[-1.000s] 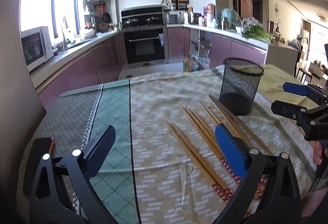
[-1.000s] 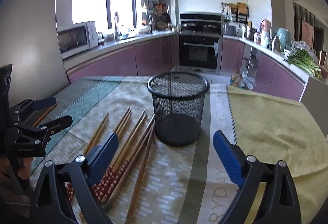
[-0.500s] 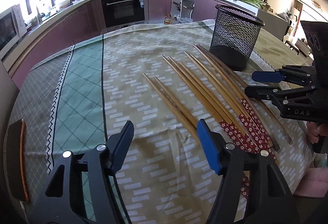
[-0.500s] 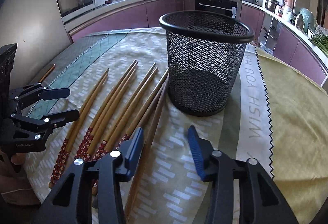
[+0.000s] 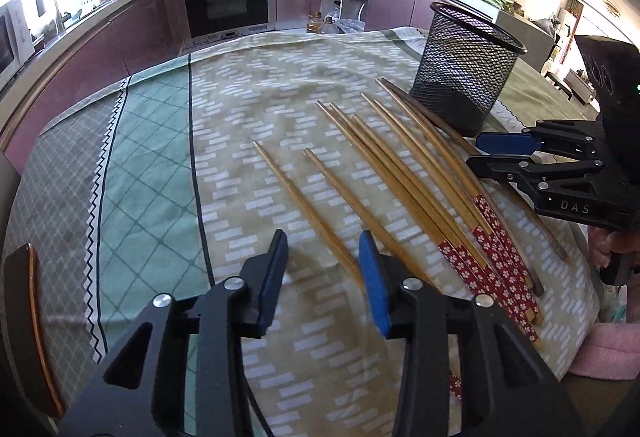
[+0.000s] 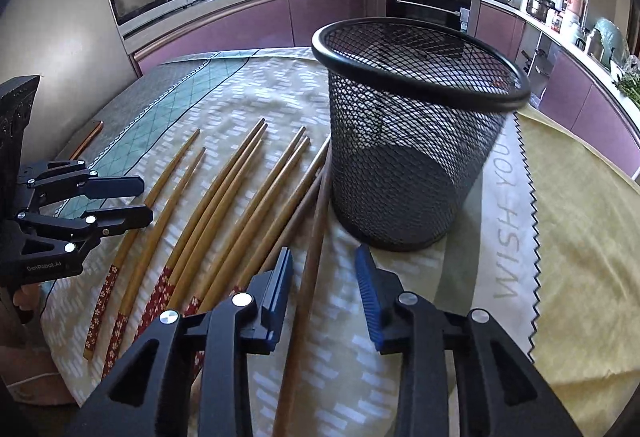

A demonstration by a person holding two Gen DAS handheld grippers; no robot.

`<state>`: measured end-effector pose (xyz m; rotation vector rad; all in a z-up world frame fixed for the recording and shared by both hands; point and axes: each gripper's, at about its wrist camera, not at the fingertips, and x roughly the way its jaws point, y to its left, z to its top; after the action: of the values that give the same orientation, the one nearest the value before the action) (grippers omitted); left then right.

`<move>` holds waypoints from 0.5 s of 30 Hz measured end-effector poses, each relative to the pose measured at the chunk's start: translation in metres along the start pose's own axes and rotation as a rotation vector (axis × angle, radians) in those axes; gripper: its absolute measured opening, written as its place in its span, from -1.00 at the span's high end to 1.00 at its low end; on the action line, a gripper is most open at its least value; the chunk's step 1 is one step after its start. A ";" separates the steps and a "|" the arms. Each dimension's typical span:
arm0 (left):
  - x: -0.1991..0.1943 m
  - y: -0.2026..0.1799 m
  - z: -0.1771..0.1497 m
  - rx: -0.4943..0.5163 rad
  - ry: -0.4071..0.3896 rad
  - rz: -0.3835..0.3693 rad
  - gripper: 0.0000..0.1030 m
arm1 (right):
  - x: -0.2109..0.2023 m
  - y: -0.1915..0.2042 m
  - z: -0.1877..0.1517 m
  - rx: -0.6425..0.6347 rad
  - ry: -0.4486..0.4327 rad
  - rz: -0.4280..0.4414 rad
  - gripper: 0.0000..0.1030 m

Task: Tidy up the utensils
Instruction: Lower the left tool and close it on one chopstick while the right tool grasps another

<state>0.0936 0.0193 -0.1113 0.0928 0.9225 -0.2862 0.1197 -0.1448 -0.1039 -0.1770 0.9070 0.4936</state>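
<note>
Several wooden chopsticks, some with red flowered ends, lie side by side on the tablecloth. A black mesh cup stands upright just beyond them. My left gripper is open and low over the leftmost chopstick, with its jaws on either side of the stick's near part. My right gripper is open and low over a dark chopstick beside the cup. Each gripper also shows in the other's view.
The table carries a green and beige patterned cloth and a yellow cloth. A brown-edged object lies at the table's left edge. A pink cloth lies at the near right. Kitchen counters and an oven stand behind.
Both grippers have dropped toward the table and moved closer to the chopsticks. Both pairs of jaws have narrowed but stay open. The leftmost pair of chopsticks now lies spread apart.
</note>
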 end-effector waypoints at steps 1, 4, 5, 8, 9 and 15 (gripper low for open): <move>0.001 0.001 0.002 -0.002 0.000 0.003 0.41 | 0.002 0.000 0.002 0.002 0.000 0.005 0.38; 0.004 0.003 0.005 -0.030 -0.005 0.008 0.62 | 0.004 -0.002 0.005 0.018 -0.007 0.022 0.44; 0.004 0.005 0.005 -0.041 -0.007 0.006 0.65 | 0.005 -0.003 0.005 0.024 -0.008 0.029 0.53; 0.003 0.008 0.004 -0.071 -0.018 0.001 0.71 | 0.004 -0.009 0.003 0.061 -0.009 0.071 0.84; 0.002 0.009 0.004 -0.080 -0.023 -0.001 0.72 | 0.004 -0.010 0.003 0.073 -0.011 0.080 0.85; -0.005 0.010 0.003 -0.096 -0.032 -0.016 0.85 | -0.007 -0.014 0.001 0.109 -0.048 0.137 0.88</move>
<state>0.0958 0.0295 -0.1062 -0.0070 0.9045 -0.2572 0.1237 -0.1593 -0.0983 -0.0037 0.9006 0.5719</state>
